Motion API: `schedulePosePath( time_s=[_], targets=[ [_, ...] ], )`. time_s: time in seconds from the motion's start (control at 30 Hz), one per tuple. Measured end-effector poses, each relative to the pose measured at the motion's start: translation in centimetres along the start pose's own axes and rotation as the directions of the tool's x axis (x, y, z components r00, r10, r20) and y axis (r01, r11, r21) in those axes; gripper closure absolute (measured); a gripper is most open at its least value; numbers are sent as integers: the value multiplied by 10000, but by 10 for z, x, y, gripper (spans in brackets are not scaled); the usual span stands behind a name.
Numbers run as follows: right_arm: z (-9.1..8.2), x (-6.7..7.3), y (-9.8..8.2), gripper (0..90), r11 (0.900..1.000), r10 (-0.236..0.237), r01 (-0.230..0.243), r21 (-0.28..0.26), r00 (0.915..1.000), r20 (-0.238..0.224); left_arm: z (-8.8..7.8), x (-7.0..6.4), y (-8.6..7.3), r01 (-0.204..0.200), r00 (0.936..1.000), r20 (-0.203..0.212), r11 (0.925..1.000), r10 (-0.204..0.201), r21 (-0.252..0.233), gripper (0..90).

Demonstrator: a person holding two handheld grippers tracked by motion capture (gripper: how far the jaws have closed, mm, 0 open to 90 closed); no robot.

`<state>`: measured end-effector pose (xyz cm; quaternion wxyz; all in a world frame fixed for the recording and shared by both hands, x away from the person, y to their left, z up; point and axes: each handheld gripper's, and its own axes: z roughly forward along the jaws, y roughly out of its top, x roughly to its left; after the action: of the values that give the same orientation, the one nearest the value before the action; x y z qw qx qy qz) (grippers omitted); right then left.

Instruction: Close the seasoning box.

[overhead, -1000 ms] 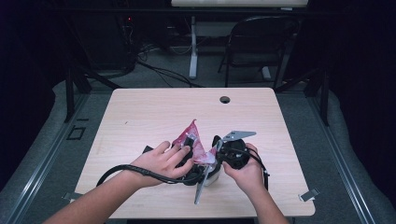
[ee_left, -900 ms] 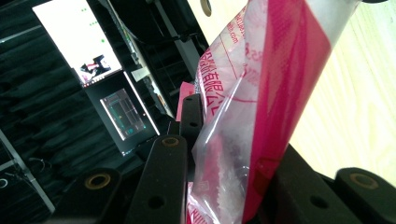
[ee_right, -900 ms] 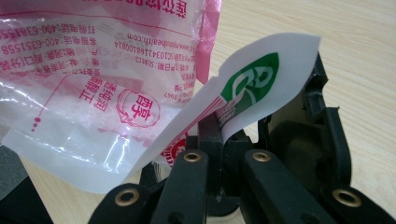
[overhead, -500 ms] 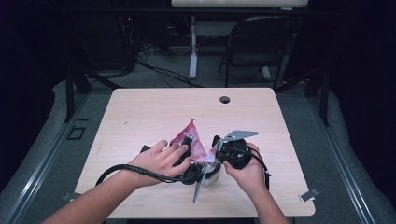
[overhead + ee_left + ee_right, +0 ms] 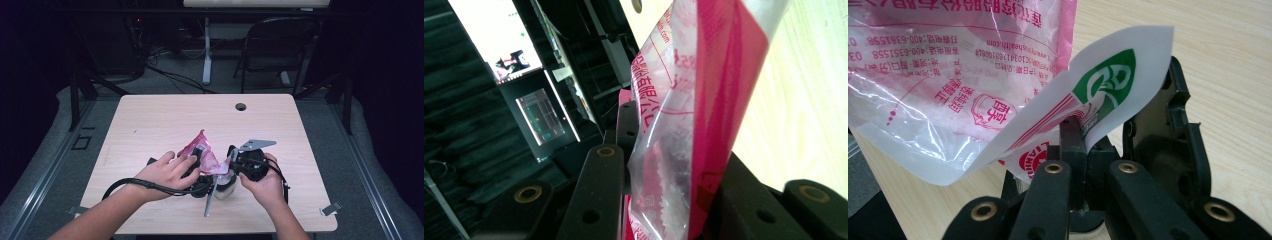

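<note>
Nothing had shifted since the earlier frames: both hands and the bag lay where they had been. The left gripper (image 5: 199, 159) was clamped on the pink bag (image 5: 202, 152), its jaws narrowed onto the plastic, which rose up between them in the left gripper view, where the bag (image 5: 704, 115) stood tall and crinkled against the pale table (image 5: 809, 100). The right gripper (image 5: 231, 161) was pinched fully together on a white flap (image 5: 1108, 95) of the same bag, the one with a green mark, as the right gripper view showed; the rest of the bag (image 5: 948, 75) spread away to the left there, clear plastic with pink print.

From above, the bag sat between the two grippers at the near middle of the table (image 5: 165, 120), its peak pointing far and left. The left hand (image 5: 167, 172) lay left of it, the right hand (image 5: 262, 182) right of it. Only from above did a small whitish object (image 5: 223, 184) appear, near the bag's near edge between the hands, along with a round hole (image 5: 241, 106) at the far side of the table and a chair (image 5: 277, 50) beyond.
</note>
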<state>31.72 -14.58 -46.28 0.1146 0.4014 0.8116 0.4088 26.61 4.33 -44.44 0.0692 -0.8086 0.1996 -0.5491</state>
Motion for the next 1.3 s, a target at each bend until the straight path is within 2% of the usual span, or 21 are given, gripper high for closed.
schedulePosePath(
  time_s=[0.13, 0.17, 0.43, 0.6, 0.83, 1.0, 1.1, 1.17, 1.23, 1.27, 1.3],
  targets=[
    [-2, 1, 1, 899, 10000, -23, 23, -97, 10000, 56, 1, -1, -4, 395, 9992, 20, 9992, -395, -17, 793],
    [-2, 1, 2, 899, 9999, -10, 11, -132, 10000, 44, 1, -3, -6, 620, 9981, 65, 9981, -620, -21, 794],
    [2, 4, 4, 899, 9999, -124, 124, -90, 9999, -74, 2, -11, -13, 1265, 9919, 146, 9920, -1266, 32, 794],
    [1, 5, 5, 899, 9997, -205, 204, -100, 9997, -104, 4, -14, -18, 1964, 9802, 252, 9805, -1963, -24, 797],
    [2, 5, 5, 899, 9998, -193, 193, -26, 9997, -119, 7, -20, -20, 2471, 9683, 382, 9690, -2468, -30, 805],
    [2, 5, 6, 898, 9997, -222, 220, -136, 9997, -135, 8, -23, -24, 2953, 9545, 476, 9554, -2945, -102, 807],
    [2, 6, 6, 897, 9997, -255, 255, -50, 9996, -100, 9, -26, -24, 3265, 9439, 552, 9451, -3255, -104, 809],
    [3, 6, 6, 898, 9997, -255, 254, -32, 9996, -111, 10, -28, -25, 3375, 9400, 576, 9412, -3363, -127, 809],
    [2, 6, 6, 897, 9997, -234, 234, -45, 9997, -116, 11, -30, -26, 3675, 9285, 635, 9299, -3658, -165, 810],
    [2, 6, 6, 898, 9997, -226, 226, -45, 9997, -116, 12, -30, -27, 3655, 9295, 597, 9307, -3640, -152, 810],
    [2, 6, 6, 897, 9997, -228, 227, -60, 9997, -127, 12, -32, -27, 3869, 9206, 637, 9220, -3852, -173, 810]
  ],
)
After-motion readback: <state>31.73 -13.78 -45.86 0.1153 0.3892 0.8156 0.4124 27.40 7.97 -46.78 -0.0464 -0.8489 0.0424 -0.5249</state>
